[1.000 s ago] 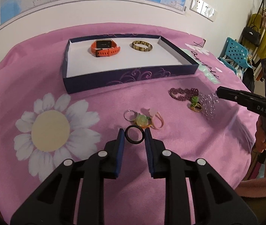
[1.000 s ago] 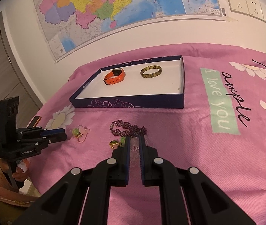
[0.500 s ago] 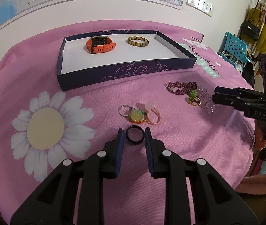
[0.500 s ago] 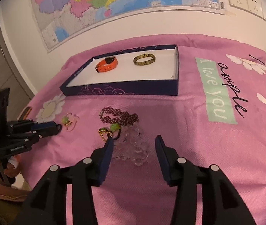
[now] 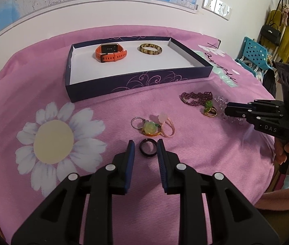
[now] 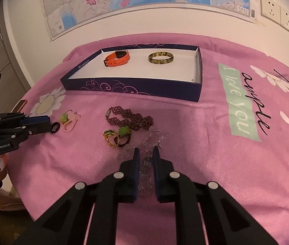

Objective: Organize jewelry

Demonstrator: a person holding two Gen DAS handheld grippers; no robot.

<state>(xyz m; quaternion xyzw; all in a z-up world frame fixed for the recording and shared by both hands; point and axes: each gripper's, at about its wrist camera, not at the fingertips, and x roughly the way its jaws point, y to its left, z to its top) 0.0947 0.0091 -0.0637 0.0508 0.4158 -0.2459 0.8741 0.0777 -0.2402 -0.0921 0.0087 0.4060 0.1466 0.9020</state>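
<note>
The see-through bead bracelet point(image 6: 146, 163) is partly hidden between the right gripper point(image 6: 145, 153) fingers, and its beads look blurry.

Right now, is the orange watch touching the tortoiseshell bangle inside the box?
Apart. The left wrist view shows bare white floor of the box between the orange watch and the tortoiseshell bangle.

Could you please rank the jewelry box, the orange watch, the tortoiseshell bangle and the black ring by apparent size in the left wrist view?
1. Jewelry box
2. Orange watch
3. Tortoiseshell bangle, only slightly smaller
4. Black ring, smallest despite being nearest
</note>
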